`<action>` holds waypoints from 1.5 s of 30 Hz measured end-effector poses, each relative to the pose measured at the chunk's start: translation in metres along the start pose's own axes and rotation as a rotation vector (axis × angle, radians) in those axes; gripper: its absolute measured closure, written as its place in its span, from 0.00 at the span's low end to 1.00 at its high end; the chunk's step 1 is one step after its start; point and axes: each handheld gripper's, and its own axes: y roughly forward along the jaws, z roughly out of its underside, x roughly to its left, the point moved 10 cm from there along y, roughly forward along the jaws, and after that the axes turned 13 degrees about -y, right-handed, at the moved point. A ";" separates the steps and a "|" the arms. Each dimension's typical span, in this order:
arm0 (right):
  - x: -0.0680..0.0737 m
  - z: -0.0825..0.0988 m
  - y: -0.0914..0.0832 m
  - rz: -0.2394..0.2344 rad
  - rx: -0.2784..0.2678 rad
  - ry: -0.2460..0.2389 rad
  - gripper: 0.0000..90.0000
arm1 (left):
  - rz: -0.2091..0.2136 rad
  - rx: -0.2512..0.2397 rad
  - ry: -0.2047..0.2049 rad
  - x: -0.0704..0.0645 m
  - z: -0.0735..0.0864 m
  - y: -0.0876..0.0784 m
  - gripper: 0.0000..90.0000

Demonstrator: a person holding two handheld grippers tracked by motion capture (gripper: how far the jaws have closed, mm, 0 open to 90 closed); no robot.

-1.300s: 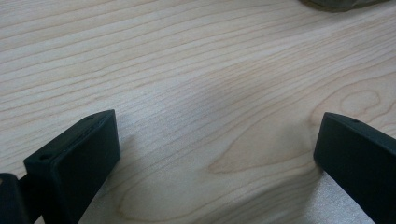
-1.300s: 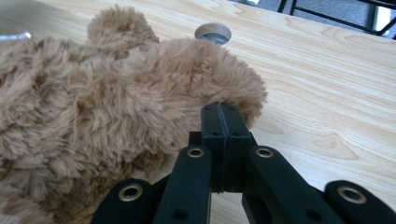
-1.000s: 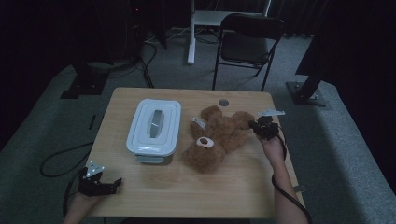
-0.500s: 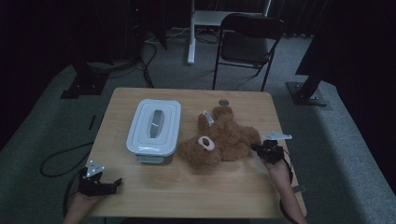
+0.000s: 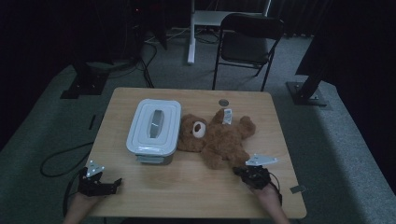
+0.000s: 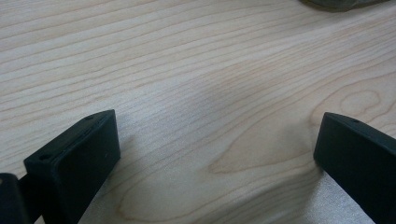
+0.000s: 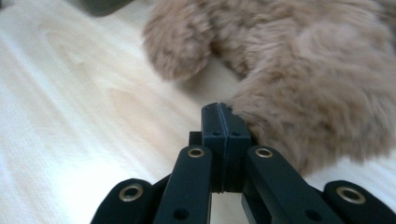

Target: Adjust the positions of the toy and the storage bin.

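A brown teddy bear (image 5: 219, 138) lies on its back in the middle of the wooden table (image 5: 196, 191), its head against a white lidded container (image 5: 154, 126). My right gripper (image 5: 243, 172) is shut, with nothing between the jaws. It rests on the table just below the bear's nearest paw. In the right gripper view the shut tips (image 7: 224, 112) touch the side of the bear's furry limb (image 7: 317, 116). My left gripper (image 5: 111, 184) sits at the table's near left corner, open. Its jaws (image 6: 215, 126) stand wide apart over bare wood.
A round grommet (image 5: 223, 102) is set in the table's far edge. Behind the table stand a black chair (image 5: 250, 42) and dark stand bases (image 5: 306, 93). Cables (image 5: 60, 161) trail on the carpet at the left.
My right gripper has drawn back from the bear's far right side to the table's near edge. The bear has turned and its head now lies against the container. My left gripper has stayed put.
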 end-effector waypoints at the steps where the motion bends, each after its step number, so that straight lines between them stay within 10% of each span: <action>1: 0.009 -0.003 0.005 -0.024 0.003 -0.012 1.00 | 0.000 0.000 0.000 0.000 0.000 0.000 0.01; 9: 0.047 -0.033 0.026 -0.178 -0.037 -0.051 1.00 | 0.001 -0.001 -0.001 0.000 0.000 0.000 0.01; 15: 0.046 -0.054 0.031 -0.232 -0.099 0.025 0.83 | 0.000 -0.001 0.000 0.000 0.000 0.000 0.01; 26: -0.045 -0.096 -0.010 0.012 -0.179 0.078 0.47 | 0.000 0.000 0.000 0.000 0.000 0.000 0.01; 34: -0.086 -0.106 0.005 0.039 -0.148 0.111 0.36 | 0.000 0.000 0.000 0.000 0.000 0.000 0.01; 45: -0.105 -0.104 0.042 0.019 -0.056 0.162 0.16 | 0.000 -0.001 0.000 0.000 0.000 0.000 0.01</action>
